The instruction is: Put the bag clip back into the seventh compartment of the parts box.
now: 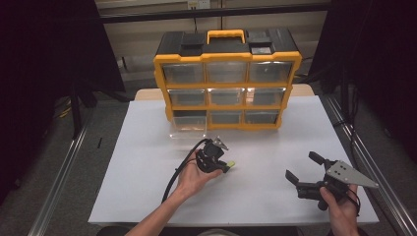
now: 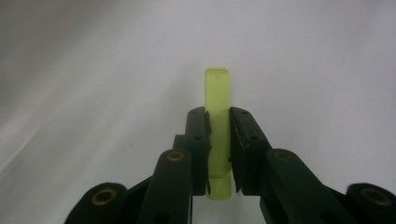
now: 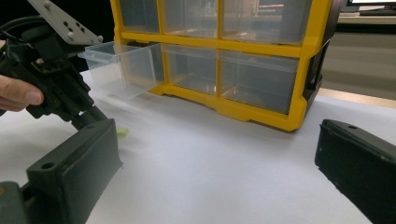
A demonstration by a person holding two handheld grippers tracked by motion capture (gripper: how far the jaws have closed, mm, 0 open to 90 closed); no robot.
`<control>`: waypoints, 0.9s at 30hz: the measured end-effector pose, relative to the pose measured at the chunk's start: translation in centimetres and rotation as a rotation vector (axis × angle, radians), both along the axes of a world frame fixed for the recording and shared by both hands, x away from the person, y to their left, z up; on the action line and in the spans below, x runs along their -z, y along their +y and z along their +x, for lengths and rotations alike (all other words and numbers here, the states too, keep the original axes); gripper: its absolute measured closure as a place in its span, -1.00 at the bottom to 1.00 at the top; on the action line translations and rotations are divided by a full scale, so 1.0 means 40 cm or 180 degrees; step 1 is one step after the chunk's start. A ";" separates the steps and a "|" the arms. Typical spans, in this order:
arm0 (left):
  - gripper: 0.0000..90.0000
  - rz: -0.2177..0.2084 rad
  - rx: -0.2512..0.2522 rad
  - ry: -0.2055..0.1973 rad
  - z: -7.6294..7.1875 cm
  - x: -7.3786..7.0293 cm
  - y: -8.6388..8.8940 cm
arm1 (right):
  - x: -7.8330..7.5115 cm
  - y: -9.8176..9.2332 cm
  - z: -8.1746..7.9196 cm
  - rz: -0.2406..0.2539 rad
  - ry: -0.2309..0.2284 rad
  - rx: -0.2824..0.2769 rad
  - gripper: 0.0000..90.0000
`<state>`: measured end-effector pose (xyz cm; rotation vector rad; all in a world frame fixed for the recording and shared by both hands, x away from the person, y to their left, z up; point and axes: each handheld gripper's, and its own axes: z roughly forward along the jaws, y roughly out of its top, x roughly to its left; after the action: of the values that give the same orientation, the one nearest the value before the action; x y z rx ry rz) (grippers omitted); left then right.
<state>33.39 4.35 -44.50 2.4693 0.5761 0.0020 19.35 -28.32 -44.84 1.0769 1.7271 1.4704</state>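
Between the left gripper (image 2: 219,154) fingers, clamped tight, sits a translucent yellow-green bar (image 2: 218,135); right gripper (image 1: 307,172) fingers gape.

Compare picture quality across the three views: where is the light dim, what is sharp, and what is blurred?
High view: dark surroundings, the white table evenly lit, the organiser fairly sharp. Left gripper view: the green piece clamped in the left tongs is crisp, with the table behind a featureless blur. Right gripper view: its own right tongs look soft and dark; the pulled-out clear drawer is slightly hazy.

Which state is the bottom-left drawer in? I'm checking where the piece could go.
Open: the bottom-left drawer juts out from the yellow organizer, past its shut neighbours.
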 end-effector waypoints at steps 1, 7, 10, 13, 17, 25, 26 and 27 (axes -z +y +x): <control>0.74 -0.0068 -0.0023 -0.0014 -0.003 -0.002 0.002 | 0.000 0.000 -0.001 -0.0001 0.0002 0.0000 -1.00; 0.74 -0.0377 -0.0097 -0.0093 -0.015 -0.021 0.014 | 0.000 0.000 0.000 0.0004 -0.0001 -0.0004 -1.00; 0.74 -0.0474 -0.0115 -0.0131 -0.017 -0.031 0.024 | 0.000 0.000 0.001 0.0011 0.0011 -0.0006 -1.00; 0.74 -0.0512 -0.0101 -0.0150 -0.016 -0.038 0.040 | 0.001 0.000 0.004 0.0020 0.0022 -0.0004 -1.00; 0.74 -0.0622 -0.0133 -0.0253 -0.021 -0.051 0.069 | 0.002 0.002 0.006 0.0020 0.0025 0.0006 -1.00; 0.74 -0.1019 -0.0177 -0.0307 -0.035 -0.061 0.110 | 0.002 0.003 0.007 0.0017 0.0030 0.0002 -1.00; 0.74 -0.0976 -0.0173 -0.0343 -0.035 -0.066 0.114 | 0.002 0.003 0.007 0.0022 0.0026 0.0003 -1.00; 0.74 -0.1022 -0.0188 -0.0342 -0.035 -0.068 0.118 | 0.001 0.003 0.007 0.0025 0.0023 -0.0002 -1.00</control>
<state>31.98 9.05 -41.80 2.1268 0.5557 0.0606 19.63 -28.20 -44.90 1.0869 1.7281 1.4765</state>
